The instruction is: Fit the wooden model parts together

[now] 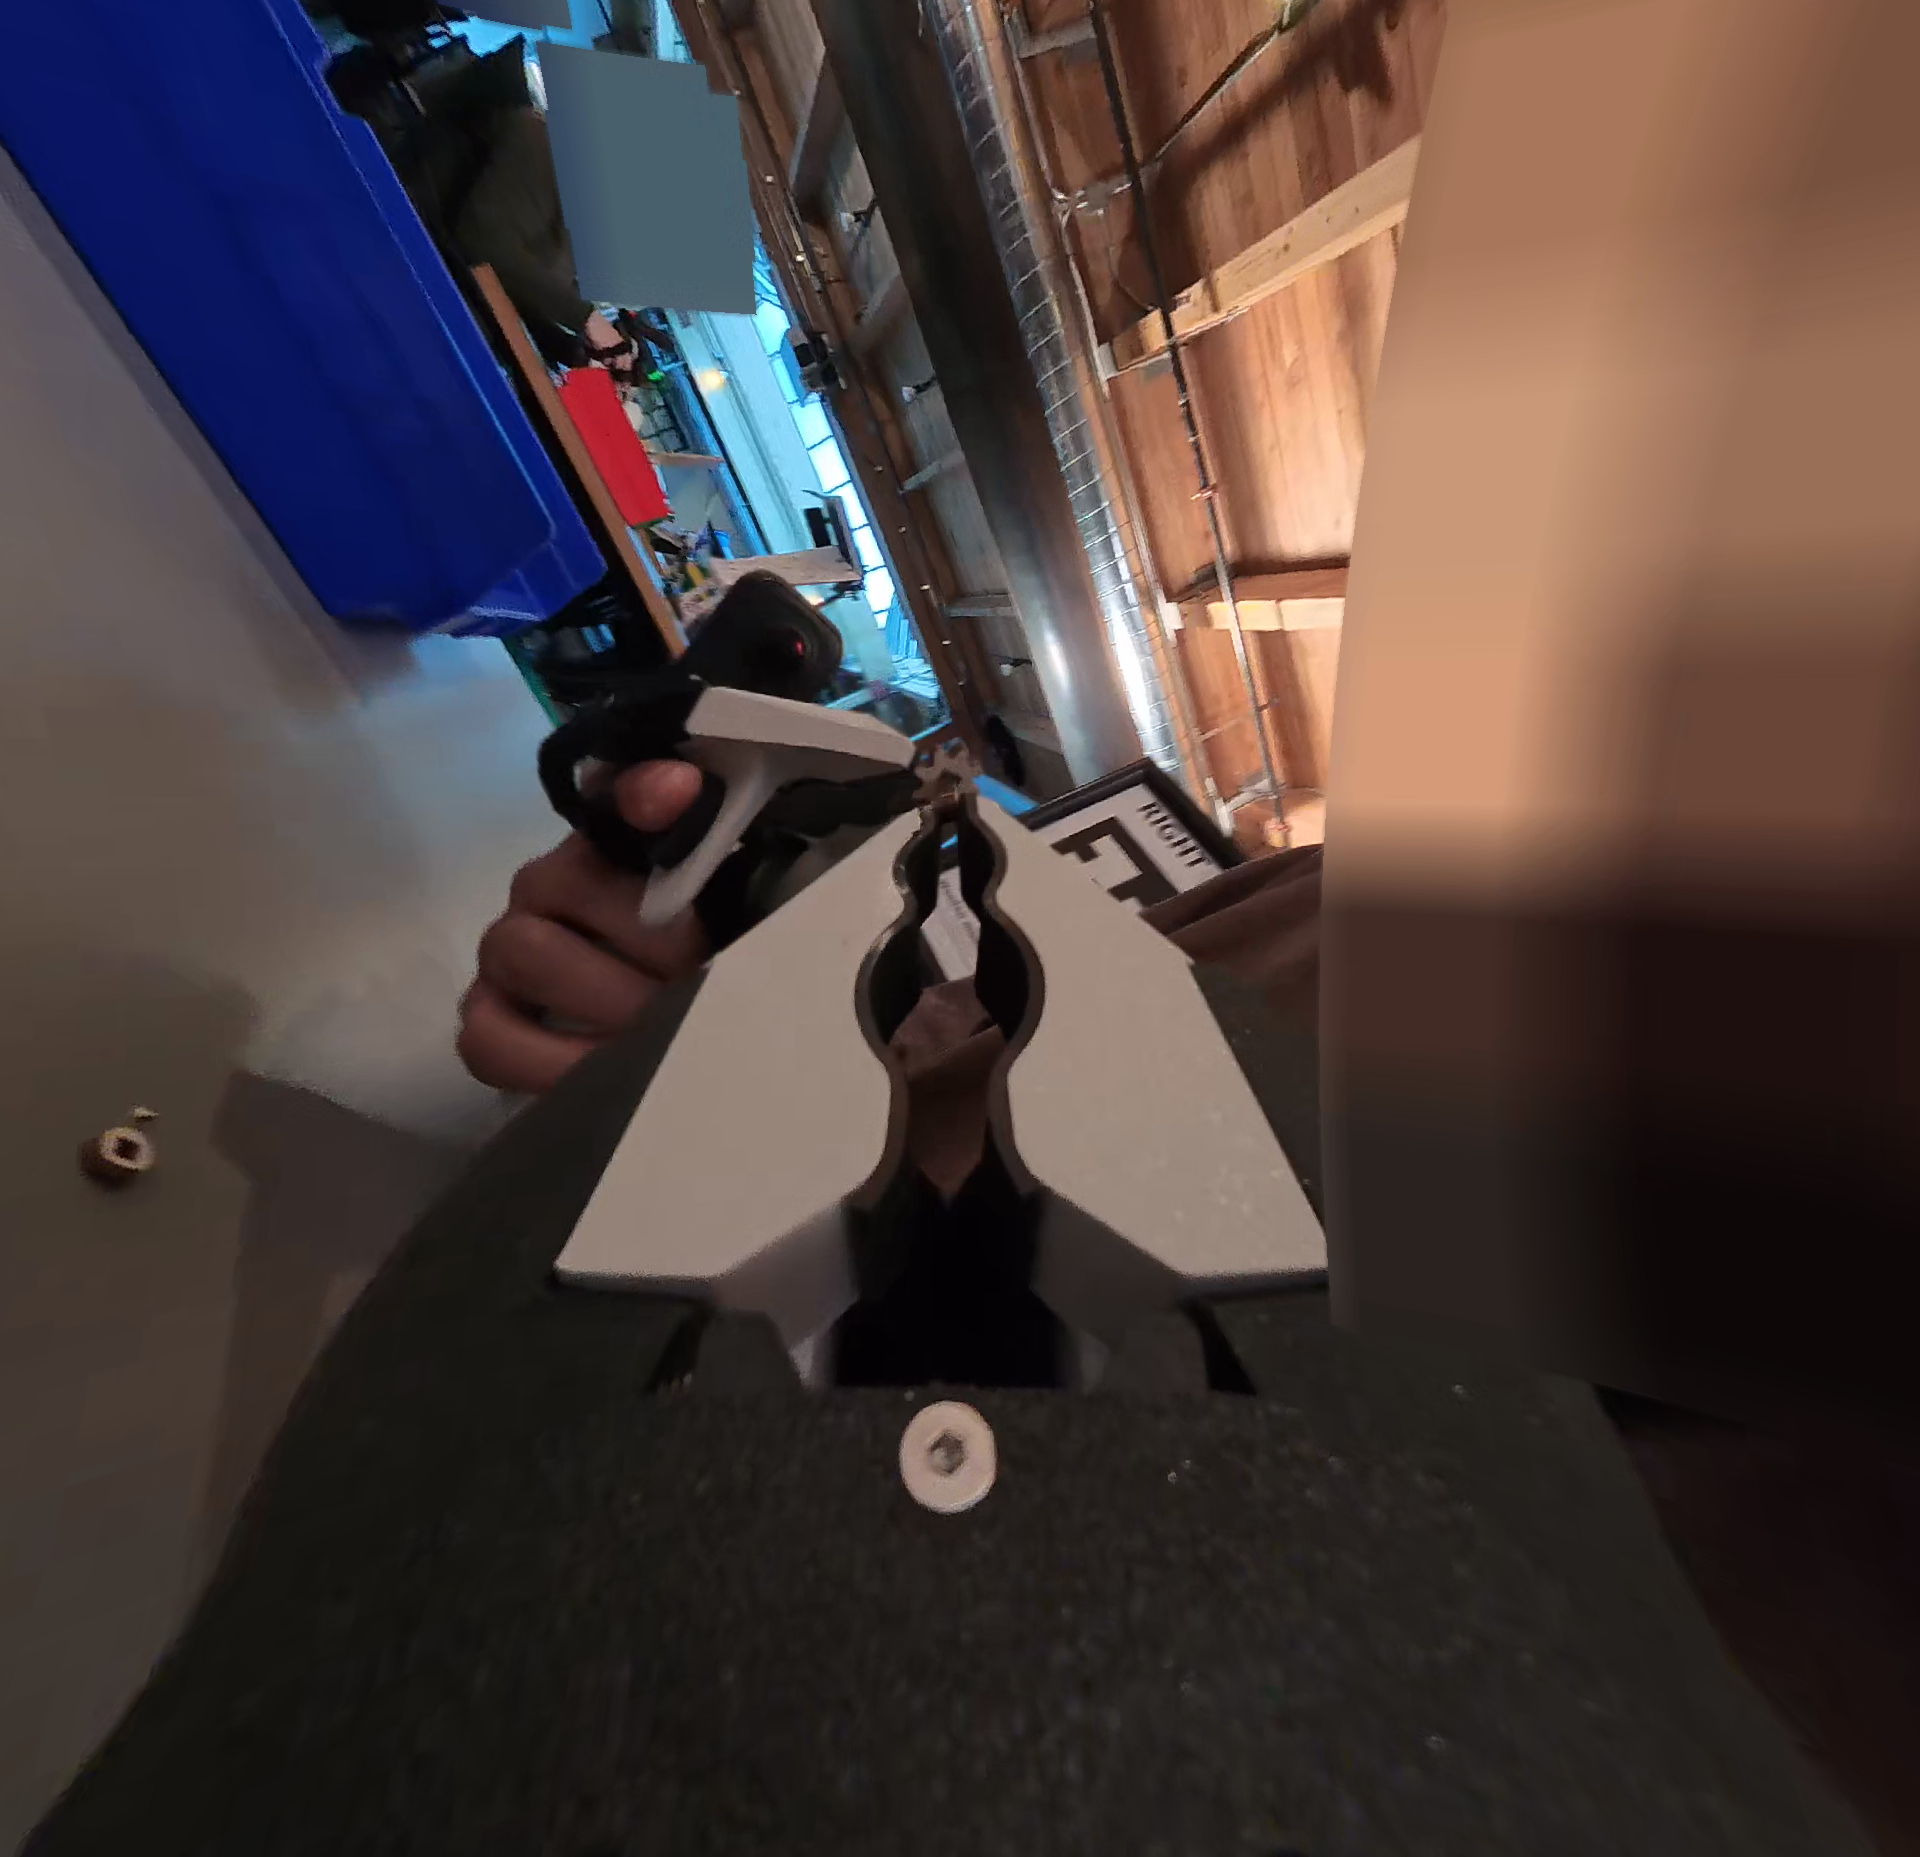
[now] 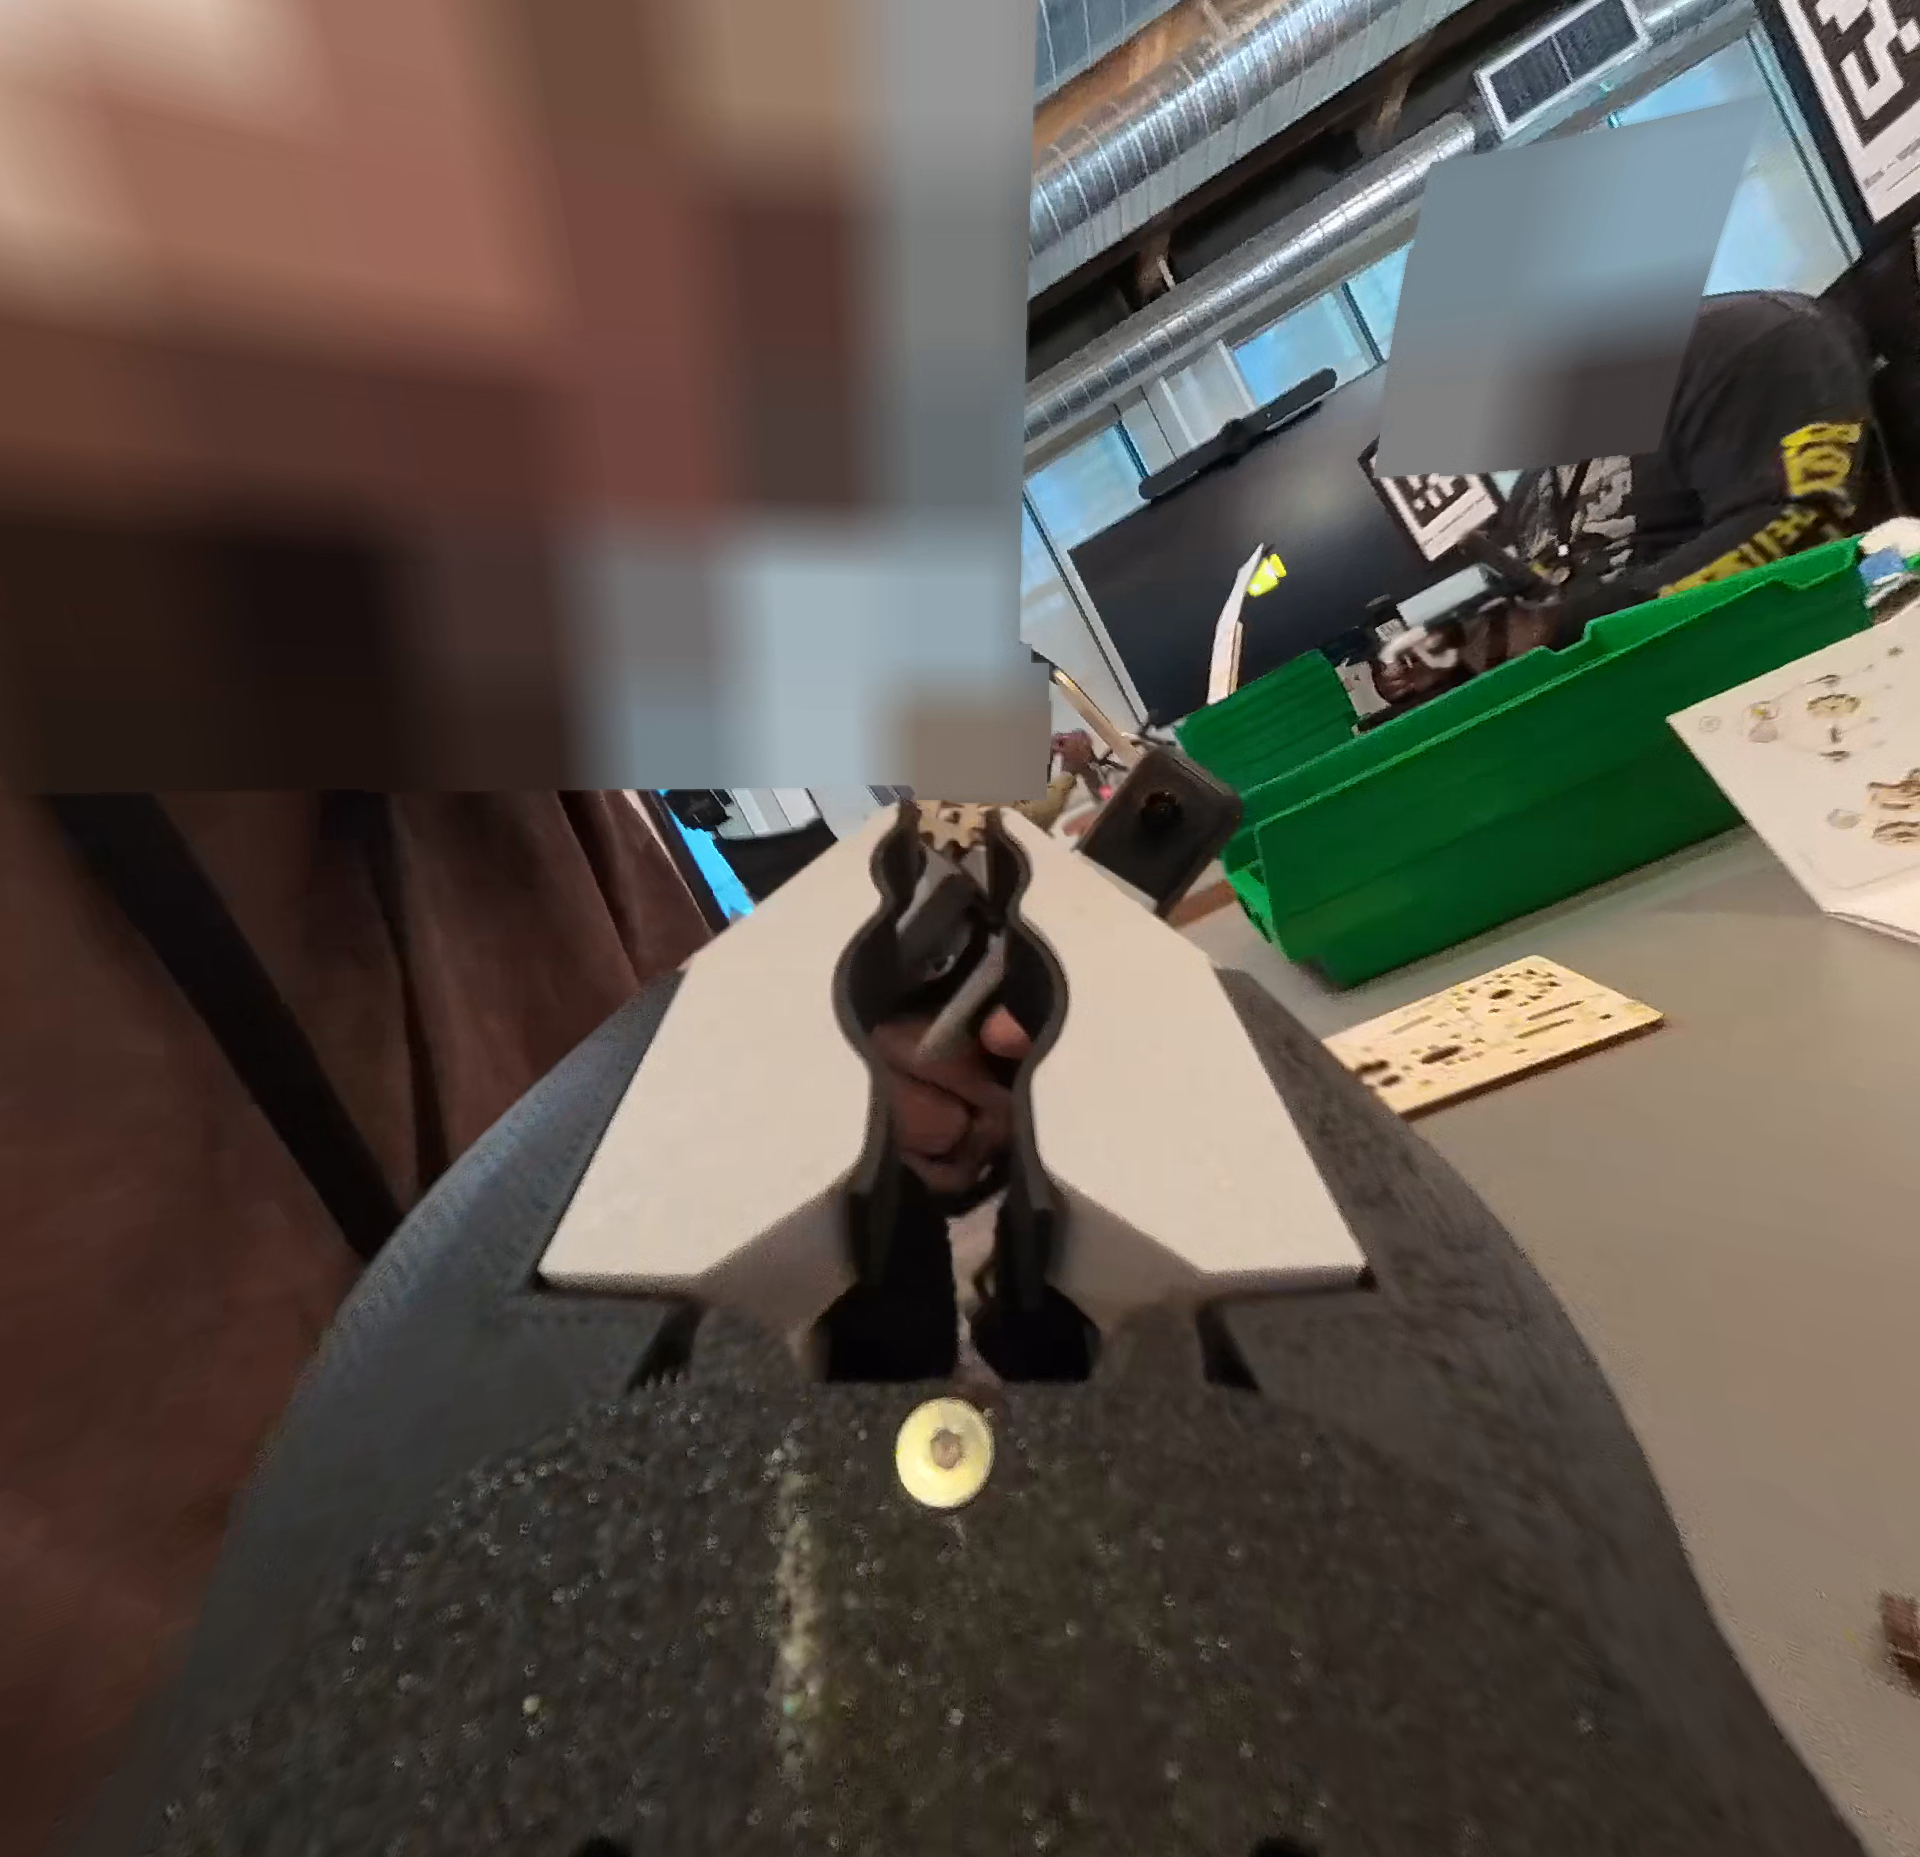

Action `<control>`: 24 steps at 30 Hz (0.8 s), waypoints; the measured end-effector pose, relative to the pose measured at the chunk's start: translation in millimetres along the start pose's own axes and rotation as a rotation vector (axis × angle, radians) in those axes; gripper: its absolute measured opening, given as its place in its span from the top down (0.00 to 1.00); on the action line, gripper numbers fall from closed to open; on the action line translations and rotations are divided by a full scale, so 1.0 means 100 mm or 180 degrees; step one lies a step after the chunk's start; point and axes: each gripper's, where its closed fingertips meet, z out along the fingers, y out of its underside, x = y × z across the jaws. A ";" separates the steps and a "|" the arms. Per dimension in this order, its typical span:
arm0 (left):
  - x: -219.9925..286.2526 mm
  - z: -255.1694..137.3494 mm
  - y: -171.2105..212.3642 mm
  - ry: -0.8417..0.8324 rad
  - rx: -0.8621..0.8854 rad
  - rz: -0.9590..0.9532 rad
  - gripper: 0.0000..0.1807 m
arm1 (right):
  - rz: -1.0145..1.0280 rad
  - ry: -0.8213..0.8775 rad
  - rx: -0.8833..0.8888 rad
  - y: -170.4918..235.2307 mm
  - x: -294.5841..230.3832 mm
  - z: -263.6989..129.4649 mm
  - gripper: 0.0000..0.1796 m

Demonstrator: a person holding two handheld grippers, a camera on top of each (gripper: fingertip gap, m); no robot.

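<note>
at both tips, one gear (image 2: 956, 823)

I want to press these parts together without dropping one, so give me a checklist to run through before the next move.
1. Right gripper shut on the small toothed wooden gear: ok.
2. Left gripper shut on a small wooden part: ok, though the part is barely visible.
3. Two gripper tips close together in mid-air: ok.
4. Parts lined up for mating: cannot tell.
5. Grey tabletop below to catch a drop: cannot tell.
6. Punched wooden parts sheet lying clear of the grippers: ok.
</note>
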 end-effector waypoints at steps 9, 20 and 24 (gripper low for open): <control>-0.01 -0.03 -0.09 -0.0364 -0.0020 0.0629 0.99 | 0.0584 0.0336 0.0357 0.00 0.09 0.05 0.94; -0.11 -0.06 -0.01 -0.0680 -0.0284 0.0816 1.00 | 0.0755 0.0643 -0.0153 0.11 0.12 -0.03 0.93; -0.15 -0.07 0.02 -0.0730 -0.0368 0.0784 1.00 | 0.0744 0.0723 -0.0345 0.15 0.13 -0.05 0.93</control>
